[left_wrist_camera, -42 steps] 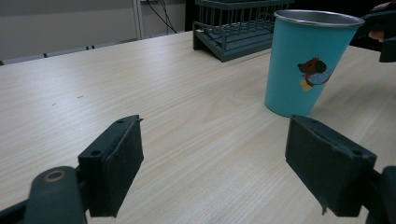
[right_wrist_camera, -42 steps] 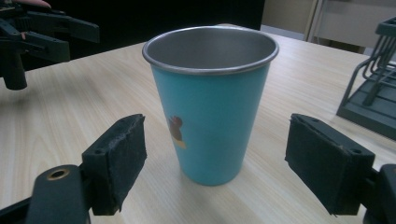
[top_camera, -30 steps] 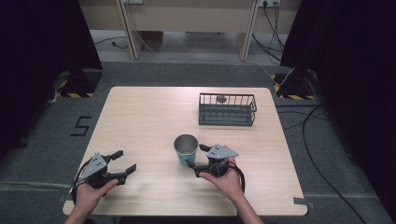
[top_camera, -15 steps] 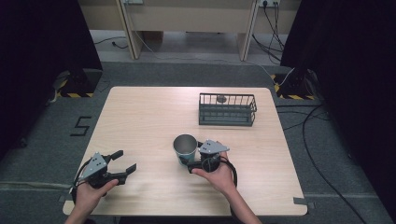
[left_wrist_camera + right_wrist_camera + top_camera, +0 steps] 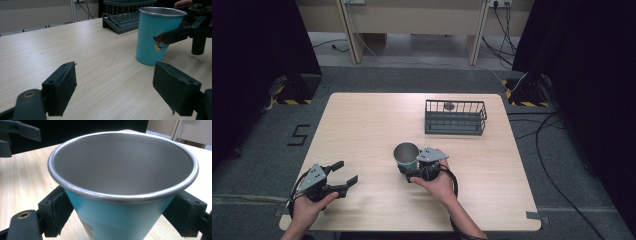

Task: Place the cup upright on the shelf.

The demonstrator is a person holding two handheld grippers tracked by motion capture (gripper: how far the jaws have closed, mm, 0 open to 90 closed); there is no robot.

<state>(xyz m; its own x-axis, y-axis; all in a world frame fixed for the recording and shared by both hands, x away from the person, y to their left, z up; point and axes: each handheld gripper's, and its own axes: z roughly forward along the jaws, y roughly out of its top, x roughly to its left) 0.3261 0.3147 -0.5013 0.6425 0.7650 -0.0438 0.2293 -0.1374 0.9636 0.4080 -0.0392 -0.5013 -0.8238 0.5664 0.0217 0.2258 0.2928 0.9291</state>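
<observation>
Since a second ago the right gripper (image 5: 408,170) has slid in toward the cup (image 5: 406,155) and now has its jaws around the cup's lower body; the left gripper (image 5: 346,174) has stayed where it was near the table's (image 5: 362,120) front left corner.

From the high view, the cup stands upright near the table's middle front, touching the right gripper, which comes at it from the right. The left gripper rests well apart from it, jaws spread wide and holding nothing. A wire basket (image 5: 455,117) sits toward the far right, a small dark thing inside at its back.

From the left gripper view, the left gripper's (image 5: 113,85) two jaws stand wide apart over bare wood. Ahead to the right is the teal cup (image 5: 152,35), steel-rimmed, with a small cartoon figure on its side; one right jaw lies across that side. The basket (image 5: 125,15) is behind it.

From the right gripper view, the cup (image 5: 122,182) sits between the jaws of the right gripper (image 5: 122,215), one pad on each side; whether they press the wall I cannot tell.
</observation>
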